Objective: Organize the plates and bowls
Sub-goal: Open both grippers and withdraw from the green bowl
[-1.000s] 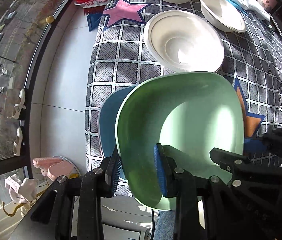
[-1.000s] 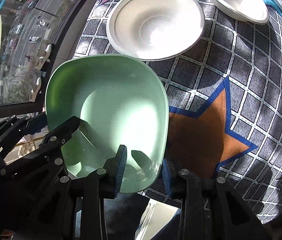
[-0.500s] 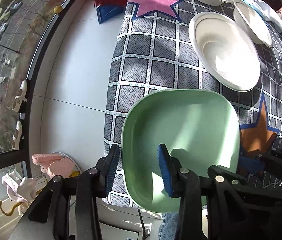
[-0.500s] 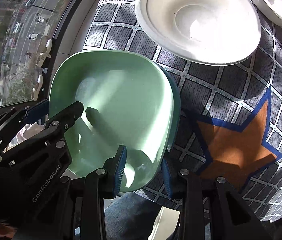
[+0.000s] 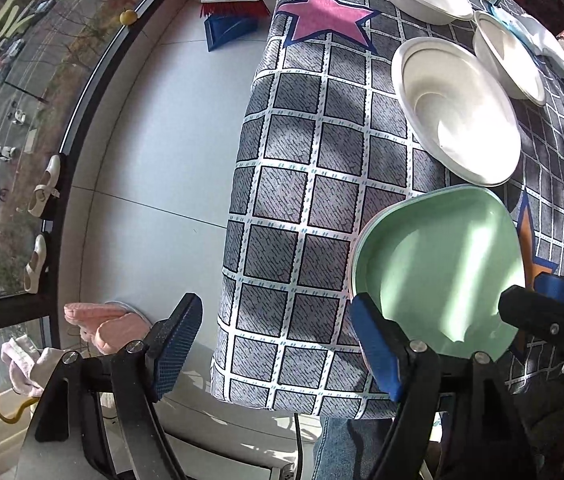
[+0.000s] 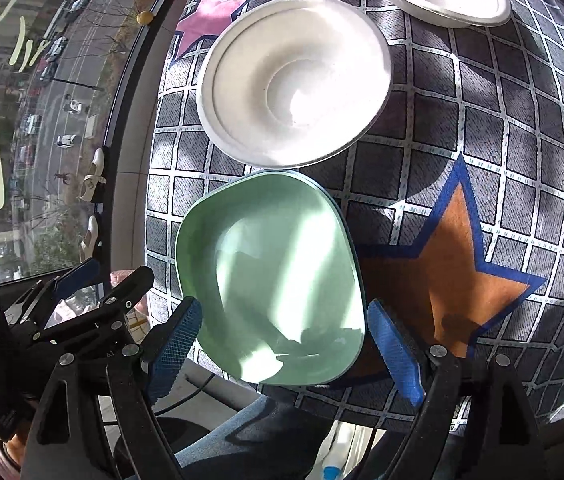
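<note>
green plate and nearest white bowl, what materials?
Green plate: probably plastic or melamine, smooth semi-gloss; sunlight leaves soft sheen on an even pastel surface. White bowl: likely molded paper pulp, matte, with stepped rings and a thin rolled rim.

Black linkage arms with silver screws; blue ribbed fingers (image 6: 174, 346); blue jeans (image 5: 341, 448)

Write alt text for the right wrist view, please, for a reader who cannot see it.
A green plate lies near the edge of a checked tablecloth, in front of the open right gripper. Beyond it sit white bowls, with an orange star printed to its right.
</note>
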